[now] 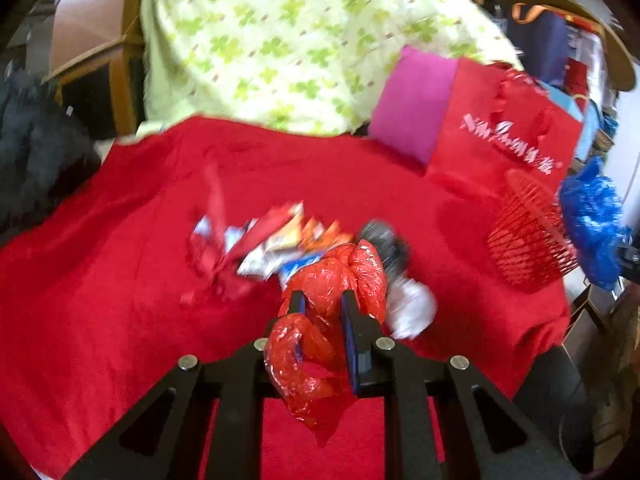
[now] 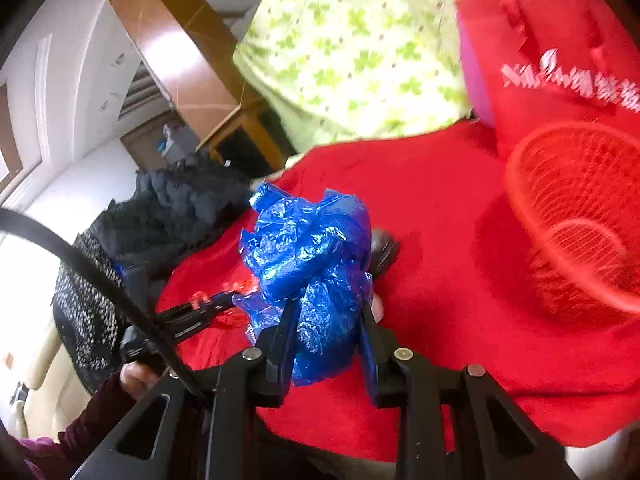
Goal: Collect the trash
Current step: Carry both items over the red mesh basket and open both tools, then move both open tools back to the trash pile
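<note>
A: Left hand-held gripper (image 1: 322,300), pinching what?

B: Clamped on a crumpled red plastic bag (image 1: 320,320), fingers (image 1: 352,320) pressed into it from both sides. Bag bunched between them and spilling toward the camera, lifted just over the red cloth (image 1: 120,280) covering the desk.

A: And the right hand-held gripper (image 2: 326,320)?

B: Closed around a crumpled blue plastic bag (image 2: 308,260), held above the same red cloth. Also visible from the left camera at the far right edge, just beside the basket.

A: Rest of the trash?

B: Heaped mid-desk, just beyond the red bag: a pile of snack wrappers (image 1: 272,244) in red, orange and white, blurred. Something dark grey (image 1: 384,244) to the right of the pile, and a white crumpled piece (image 1: 412,308) nearer, right of the left gripper's fingers. Too smeared to name further.

A: Basket?

B: Red mesh basket (image 2: 580,220) on the right side of the desk, tipped so the opening faces the right camera. Inside looks bare from that view.

A: Behind it?

B: Red tote bag (image 1: 508,136) with white lettering, a magenta panel (image 1: 416,104) on its left. Farther back, a pale green clover-print cloth (image 1: 288,40). Dark fuzzy garment (image 2: 176,208) off the left edge of the desk.
</note>
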### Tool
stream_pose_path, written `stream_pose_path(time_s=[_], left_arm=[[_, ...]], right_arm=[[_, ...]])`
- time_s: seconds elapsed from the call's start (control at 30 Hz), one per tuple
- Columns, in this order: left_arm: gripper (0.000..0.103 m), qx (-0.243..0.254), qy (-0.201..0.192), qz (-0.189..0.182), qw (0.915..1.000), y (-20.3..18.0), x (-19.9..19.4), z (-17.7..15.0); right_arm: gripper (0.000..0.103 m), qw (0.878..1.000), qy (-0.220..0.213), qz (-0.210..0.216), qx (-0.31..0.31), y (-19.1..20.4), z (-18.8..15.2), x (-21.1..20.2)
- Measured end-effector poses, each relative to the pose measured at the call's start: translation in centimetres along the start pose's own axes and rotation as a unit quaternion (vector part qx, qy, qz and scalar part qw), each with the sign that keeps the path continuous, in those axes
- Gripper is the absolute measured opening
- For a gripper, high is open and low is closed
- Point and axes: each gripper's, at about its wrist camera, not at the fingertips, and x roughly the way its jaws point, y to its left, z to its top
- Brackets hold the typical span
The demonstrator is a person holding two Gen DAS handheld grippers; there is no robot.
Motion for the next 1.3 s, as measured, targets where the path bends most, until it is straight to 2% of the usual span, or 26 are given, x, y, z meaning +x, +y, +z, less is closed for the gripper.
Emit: stream_pose_path(time_s=[0.17, 0.3, 0.4, 0.5, 0.57, 0.73, 0.83, 0.87, 0.9, 0.97, 1.03, 1.07, 1.1, 1.13, 1.17, 1.3], left_arm=[[0.019, 0.037, -0.043, -0.028, 0.998, -6.0, -2.0, 4.3], [0.019, 0.056, -0.064, -0.068, 0.9941, -11.7, -2.2, 7.7], [0.019, 0.063, -0.058, -0.11, 0.9902, -16.5, -0.7, 9.9], [0.019, 0.079, -0.052, -0.133, 0.9865, -20.8, 0.8, 11.2], [0.019, 0.086, -0.04, -0.153, 0.9836, -23.5, 2.3, 11.8], [0.022, 0.098, -0.003, -0.174, 0.9799, -28.8, 6.6, 12.4], [0.025, 0.097, 0.014, -0.166, 0.9814, -30.3, 8.9, 12.5], [0.036, 0.093, 0.021, -0.165, 0.9816, -30.7, 9.7, 12.5], [0.055, 0.089, 0.03, -0.167, 0.9814, -30.8, 10.3, 12.4], [0.068, 0.078, 0.033, -0.157, 0.9839, -30.6, 10.9, 12.0], [0.069, 0.082, 0.032, -0.152, 0.9844, -30.4, 10.7, 11.7], [0.069, 0.086, 0.032, -0.153, 0.984, -30.0, 10.4, 11.4], [0.069, 0.089, 0.03, -0.15, 0.9842, -29.4, 9.9, 11.2], [0.069, 0.092, 0.024, -0.143, 0.9851, -28.7, 9.2, 10.9], [0.069, 0.093, 0.02, -0.135, 0.9862, -27.9, 8.8, 10.7], [0.069, 0.07, 0.017, -0.093, 0.993, -22.7, 6.3, 8.8]], right_arm=[[0.03, 0.998, -0.054, -0.033, 0.018, -2.6, 1.8, -5.0], [0.03, 0.992, -0.082, -0.093, 0.033, -4.9, 3.0, -8.2], [0.03, 0.986, -0.095, -0.124, 0.058, -7.8, 3.5, -10.5], [0.03, 0.977, -0.098, -0.169, 0.079, -10.7, 4.2, -12.0], [0.03, 0.975, -0.098, -0.174, 0.094, -12.7, 4.5, -12.6], [0.032, 0.971, -0.102, -0.179, 0.121, -15.3, 4.0, -13.4], [0.032, 0.969, -0.1, -0.178, 0.138, -16.9, 3.9, -13.1], [0.032, 0.969, -0.099, -0.179, 0.141, -17.2, 3.8, -12.9], [0.033, 0.968, -0.099, -0.177, 0.147, -17.7, 3.9, -12.9], [0.033, 0.969, -0.091, -0.166, 0.159, -18.6, 3.9, -12.5], [0.036, 0.969, -0.088, -0.157, 0.169, -19.2, 3.9, -12.3], [0.041, 0.969, -0.089, -0.152, 0.172, -19.3, 3.9, -12.2], [0.056, 0.97, -0.092, -0.146, 0.172, -19.3, 3.9, -12.3], [0.066, 0.97, -0.102, -0.141, 0.169, -19.1, 3.9, -12.6], [0.072, 0.97, -0.111, -0.14, 0.165, -18.8, 3.9, -12.8], [0.072, 0.975, -0.143, -0.12, 0.124, -16.2, 4.3, -13.5]])
